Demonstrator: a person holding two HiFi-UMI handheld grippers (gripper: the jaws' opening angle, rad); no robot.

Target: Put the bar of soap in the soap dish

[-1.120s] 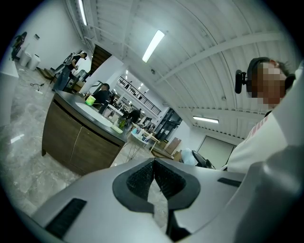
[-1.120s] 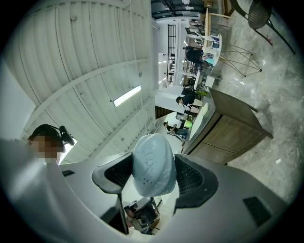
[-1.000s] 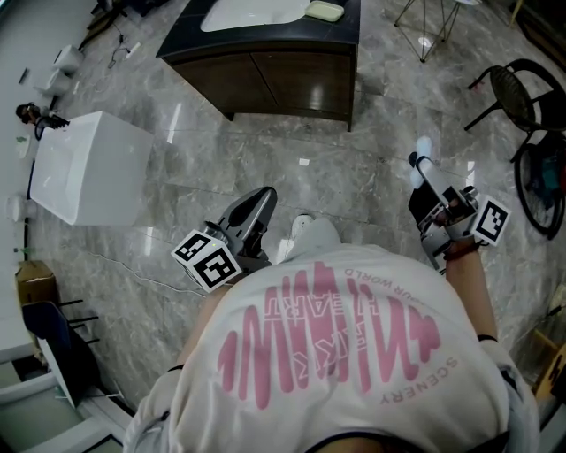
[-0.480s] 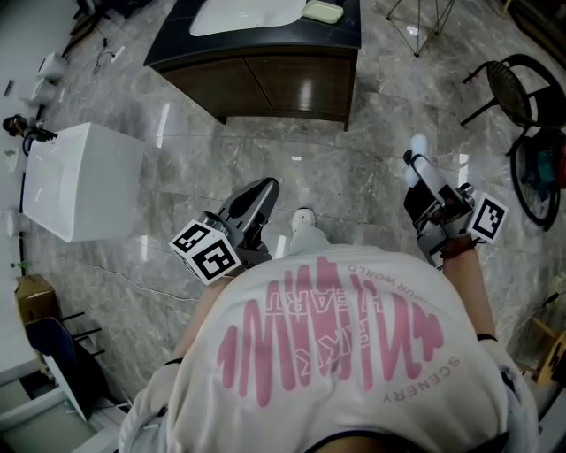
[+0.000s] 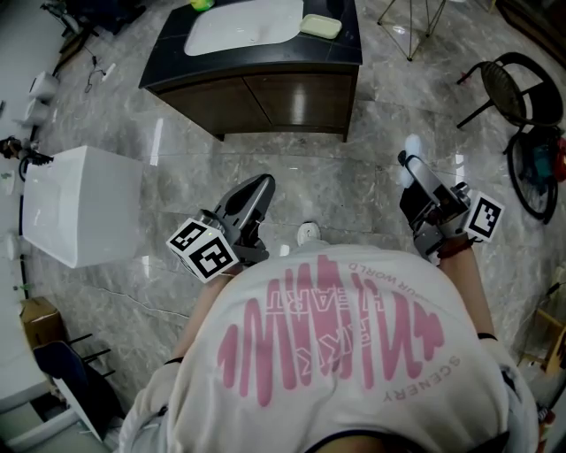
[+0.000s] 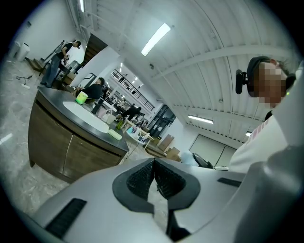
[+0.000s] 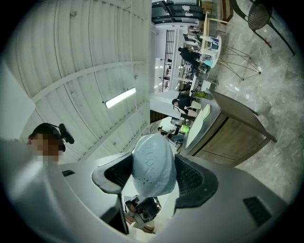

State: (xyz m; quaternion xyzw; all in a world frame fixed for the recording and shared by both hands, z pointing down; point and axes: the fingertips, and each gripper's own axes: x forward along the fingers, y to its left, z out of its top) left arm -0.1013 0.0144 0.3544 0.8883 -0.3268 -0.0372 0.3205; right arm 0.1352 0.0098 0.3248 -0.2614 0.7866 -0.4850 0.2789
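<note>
My right gripper (image 5: 409, 162) is shut on a pale blue oval bar of soap (image 7: 153, 163), whose white end (image 5: 412, 148) sticks out past the jaws in the head view. My left gripper (image 5: 256, 190) is shut with nothing in it; its dark pads (image 6: 142, 178) meet in the left gripper view. Both are held at waist height above the marble floor. The pale green soap dish (image 5: 321, 26) lies on the dark vanity counter (image 5: 340, 50), right of the white basin (image 5: 245, 24); it also shows in the left gripper view (image 6: 114, 135).
A wooden vanity cabinet (image 5: 279, 100) stands ahead. A white box (image 5: 80, 204) sits on the floor at left. A black chair (image 5: 518, 91) and a wheeled object stand at right. A metal stand (image 5: 423, 19) is behind the vanity. People work at desks in the background (image 6: 97, 88).
The view has advanced toward the vanity: the basin and soap dish now sit lower in the head view. Both grippers keep their places and states.
</note>
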